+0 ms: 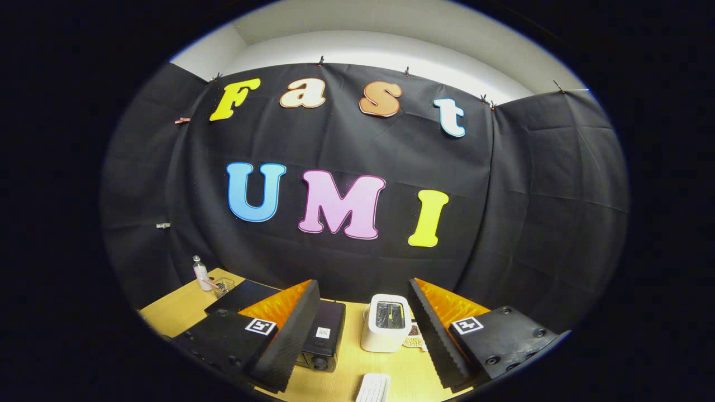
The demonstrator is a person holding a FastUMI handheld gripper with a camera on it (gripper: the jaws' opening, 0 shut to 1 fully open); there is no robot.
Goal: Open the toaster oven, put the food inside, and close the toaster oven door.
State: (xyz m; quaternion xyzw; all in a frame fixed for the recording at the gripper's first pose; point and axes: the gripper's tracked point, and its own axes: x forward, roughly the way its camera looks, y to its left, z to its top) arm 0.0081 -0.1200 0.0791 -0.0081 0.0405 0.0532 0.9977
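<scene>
The toaster oven (323, 340), one dark box-shaped appliance, is being shown standing on a light wooden table (346, 368), and its front face cannot be seen well enough to tell whether its door is open or closed. It is being seen partly behind the left finger, just ahead of the gap between the two fingers.

In the gripper view, the gripper (366, 357) is being held above the table with its two fingers spread wide apart, and nothing is being gripped between them. One square printed marker is being carried on each finger, two in all.

One white pop-up toaster (386, 324) is being shown upright between the fingers, nearer the right one and just to the right of the toaster oven. One small patterned item (414, 336), possibly the food, is being seen lying flat on the table, touching or just beside the toaster's right side and partly hidden by the right finger; what it is cannot be told. One white ribbed object (373, 388) is being seen on the table close below, between the fingers.

Beyond the left finger, one flat black pad (241, 296) is being seen on the table. Past it, near the far corner, one small clear bottle (200, 272) is being shown standing beside one small wire basket (223, 286).
</scene>
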